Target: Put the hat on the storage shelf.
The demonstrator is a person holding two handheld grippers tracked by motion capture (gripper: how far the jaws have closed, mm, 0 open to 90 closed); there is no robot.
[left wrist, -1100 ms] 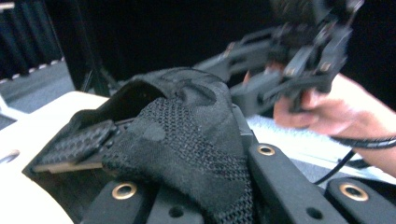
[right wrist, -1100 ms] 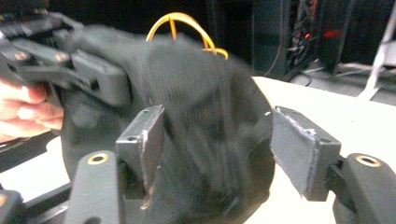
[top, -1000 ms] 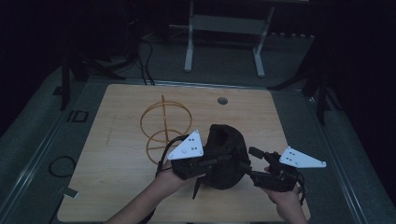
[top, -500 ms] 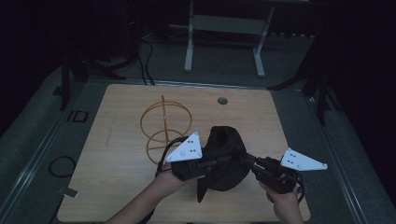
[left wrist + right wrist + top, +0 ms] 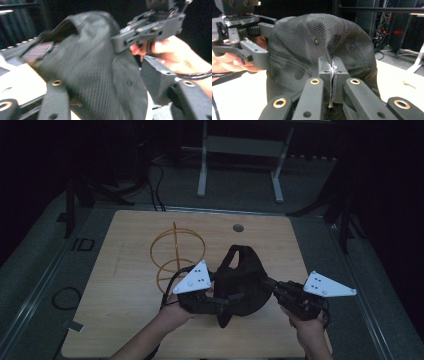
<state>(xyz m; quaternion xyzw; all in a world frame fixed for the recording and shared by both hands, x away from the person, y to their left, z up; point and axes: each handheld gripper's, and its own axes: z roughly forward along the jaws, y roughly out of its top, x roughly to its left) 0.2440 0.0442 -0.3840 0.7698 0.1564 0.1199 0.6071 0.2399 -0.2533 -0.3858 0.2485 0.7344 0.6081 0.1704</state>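
The right hand-held gripper [image 5: 272, 285] has closed in on the black cap [image 5: 242, 280].

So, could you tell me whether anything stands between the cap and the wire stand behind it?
Nothing visible does. The cap is held up between the left gripper and the right gripper, whose jaws are pinched on its fabric. The wire stand sits just beyond and to the left, with bare table around it.
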